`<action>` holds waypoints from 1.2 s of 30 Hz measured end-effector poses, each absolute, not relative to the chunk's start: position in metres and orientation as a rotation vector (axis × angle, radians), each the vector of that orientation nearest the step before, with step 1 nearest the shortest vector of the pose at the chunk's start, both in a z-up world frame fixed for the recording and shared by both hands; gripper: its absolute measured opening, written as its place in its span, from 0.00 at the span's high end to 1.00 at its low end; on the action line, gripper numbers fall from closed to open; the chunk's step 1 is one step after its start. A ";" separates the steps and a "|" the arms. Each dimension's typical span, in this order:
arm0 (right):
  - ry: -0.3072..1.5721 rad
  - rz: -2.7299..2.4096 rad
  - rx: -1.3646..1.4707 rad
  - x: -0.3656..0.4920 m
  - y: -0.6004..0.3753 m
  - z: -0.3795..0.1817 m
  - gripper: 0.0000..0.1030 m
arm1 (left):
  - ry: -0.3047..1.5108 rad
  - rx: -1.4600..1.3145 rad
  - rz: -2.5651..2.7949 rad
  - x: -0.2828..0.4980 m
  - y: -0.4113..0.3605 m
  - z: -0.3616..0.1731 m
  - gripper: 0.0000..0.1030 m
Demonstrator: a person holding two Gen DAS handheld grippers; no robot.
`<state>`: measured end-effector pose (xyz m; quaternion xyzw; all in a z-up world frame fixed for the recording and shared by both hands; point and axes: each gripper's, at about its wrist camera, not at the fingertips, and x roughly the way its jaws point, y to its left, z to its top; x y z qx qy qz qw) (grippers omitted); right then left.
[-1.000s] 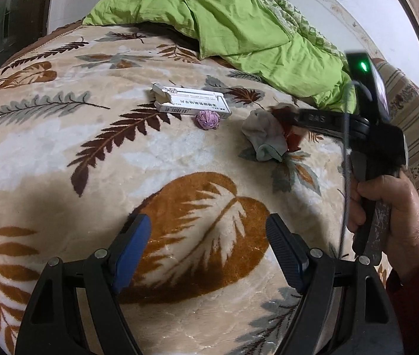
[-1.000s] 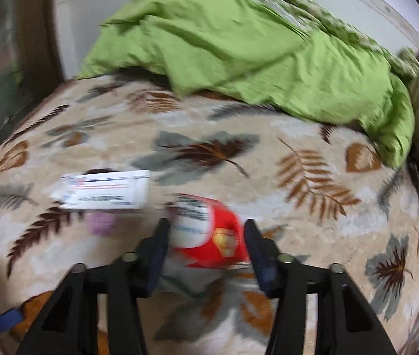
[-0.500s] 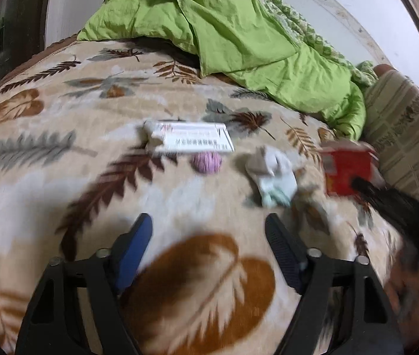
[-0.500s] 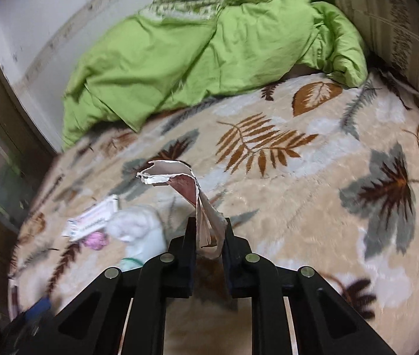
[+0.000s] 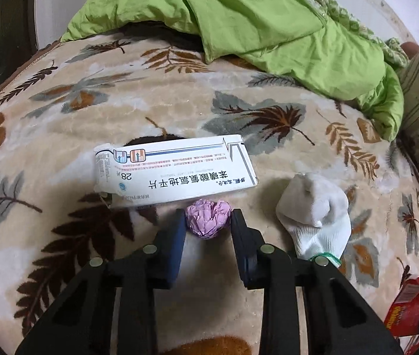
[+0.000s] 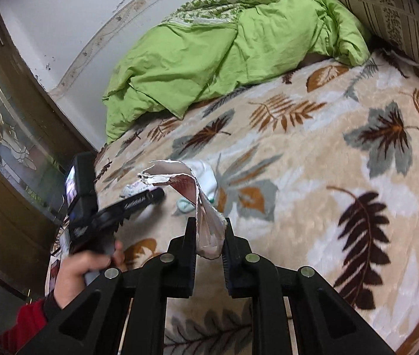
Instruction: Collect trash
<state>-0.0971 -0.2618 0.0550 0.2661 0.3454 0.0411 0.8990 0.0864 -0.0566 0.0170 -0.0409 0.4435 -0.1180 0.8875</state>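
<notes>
Left wrist view: the left tongs (image 5: pixel 208 222) are clenched on a crumpled ball of lilac paper (image 5: pixel 208 218), pads pressing its two sides, on a bed covered by a cream plush blanket with brown and grey leaf prints (image 5: pixel 61 136). Just beyond the ball, touching it or nearly so, lies a long white cardboard medicine box with black and red print (image 5: pixel 177 168), flat, its left end flap torn open. To the right of the ball, apart from it, lies a bunched white sock with a green-edged cuff (image 5: pixel 316 216). At the near right edge is a red printed carton (image 5: pixel 413 310), partly cut off. A rumpled lime-green quilt (image 5: pixel 253 20) is heaped at the far end.

Right wrist view: the right tongs (image 6: pixel 209 230) are clenched on a torn, flattened piece of whitish card packaging (image 6: pixel 206 219), raised above the blanket. At left, a hand (image 6: pixel 82 272) with a red sleeve (image 6: pixel 23 325) grips the other handle.
</notes>
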 end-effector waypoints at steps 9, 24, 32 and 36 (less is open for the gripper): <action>0.746 0.092 0.539 -0.103 -0.252 0.049 0.85 | 0.917 -0.077 -0.314 0.043 -0.049 0.029 0.72; 0.716 0.109 0.519 -0.139 -0.232 0.060 0.85 | 0.804 0.001 -0.367 -0.094 -0.019 0.067 0.72; 0.684 0.115 0.461 -0.154 -0.216 0.068 0.85 | 0.770 -0.011 -0.342 -0.127 -0.003 0.067 0.72; 0.686 0.120 0.439 -0.153 -0.212 0.068 0.85 | 0.756 -0.018 -0.337 -0.127 -0.001 0.067 0.72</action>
